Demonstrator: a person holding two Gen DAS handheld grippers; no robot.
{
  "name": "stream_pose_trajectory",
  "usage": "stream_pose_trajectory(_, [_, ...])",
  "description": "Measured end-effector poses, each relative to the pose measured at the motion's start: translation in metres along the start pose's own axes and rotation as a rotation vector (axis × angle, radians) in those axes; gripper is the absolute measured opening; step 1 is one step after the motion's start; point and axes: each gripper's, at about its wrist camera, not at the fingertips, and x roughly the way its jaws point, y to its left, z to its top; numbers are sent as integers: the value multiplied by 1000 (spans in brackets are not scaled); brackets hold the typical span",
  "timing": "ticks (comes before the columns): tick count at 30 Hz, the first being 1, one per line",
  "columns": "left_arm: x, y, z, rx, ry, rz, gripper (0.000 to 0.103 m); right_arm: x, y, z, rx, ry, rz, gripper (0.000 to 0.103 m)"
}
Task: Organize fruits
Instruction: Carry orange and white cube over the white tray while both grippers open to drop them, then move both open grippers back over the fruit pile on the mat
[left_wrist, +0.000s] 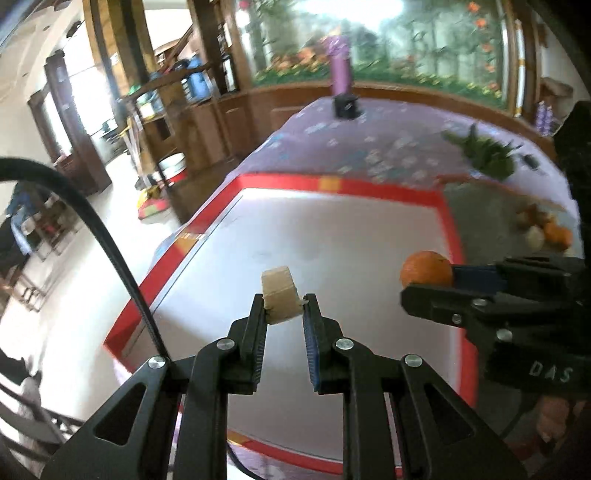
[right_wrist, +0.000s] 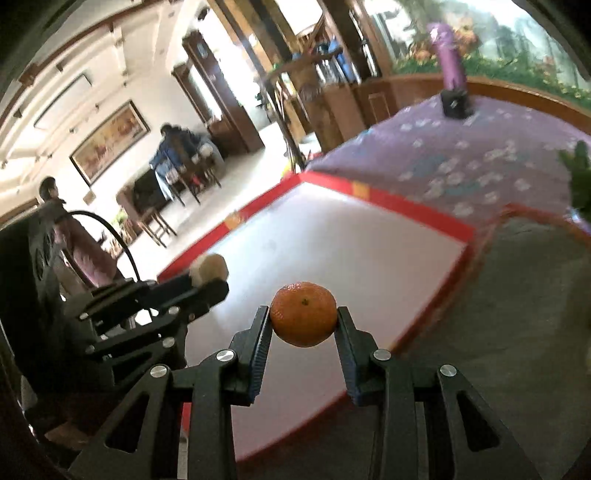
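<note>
Carrying step: left tongs (left_wrist: 284, 308) clamp a pale fruit chunk (left_wrist: 279, 295), right tongs (right_wrist: 303, 325) clamp a tangerine (right_wrist: 303, 314) (both aloft). Next, lower onto the white tray (left_wrist: 332, 236) at 12 o'clock.

Left claw (left_wrist: 284, 306): black frame, blue ribbed pads (left_wrist: 312, 341), silver screws. It holds a pale beige, cream-toned block (left_wrist: 279, 297). Right claw (right_wrist: 303, 325): black, same blue pads, holding a bright orange mandarin (right_wrist: 303, 314) with a small dark stem dot. Board (left_wrist: 332, 251): plain white field, red border with one orange patch. Desk cloth (left_wrist: 369, 147): lilac-purple, scattered white flower print. Mat (right_wrist: 517, 314): grey, reddish-brown edge. Leafy crown (left_wrist: 484, 153): dark green. Far cylinder (left_wrist: 340, 66): purple, on a black base. Fruit pile (left_wrist: 546, 227): orange and tan, blurred.
</note>
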Motion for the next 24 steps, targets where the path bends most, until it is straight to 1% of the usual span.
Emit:
stream_pose_trajectory(2, [5, 5, -3, -7, 11, 52, 17, 9, -1, -2, 8, 27, -2, 37])
stream_pose_trajectory(3, [6, 6, -3, -6, 14, 73, 20, 11, -1, -2, 8, 33, -1, 37])
stream_pose_trajectory(5, [7, 5, -3, -2, 11, 107, 29, 6, -2, -3, -1, 23, -16, 38])
stream_pose_trajectory(7, [4, 4, -1, -7, 2, 140, 48, -5, -3, -4, -7, 4, -22, 41])
stream_pose_trajectory(9, [-4, 2, 1, 6, -28, 172, 56, -19, -7, 0, 7, -45, -15, 46])
stream_pose_trajectory(10, [-11, -1, 3, 18, -49, 193, 60, -27, -8, 0, 8, -69, -20, 48])
stream_pose_trajectory(12, [-17, -5, 9, 30, -78, 207, 67, -42, -9, 4, 8, -109, -39, 51])
stream_pose_trajectory(18, [-42, -23, 29, 44, -146, 173, 68, -89, -25, 0, 55, -198, -47, 52])
stream_pose_trajectory(20, [-50, -32, 35, 61, -167, 165, 69, -102, -33, -2, 67, -220, -57, 54])
stream_pose_trajectory(24, [-62, -52, 45, 97, -199, 136, 70, -134, -53, -11, 109, -273, -83, 54])
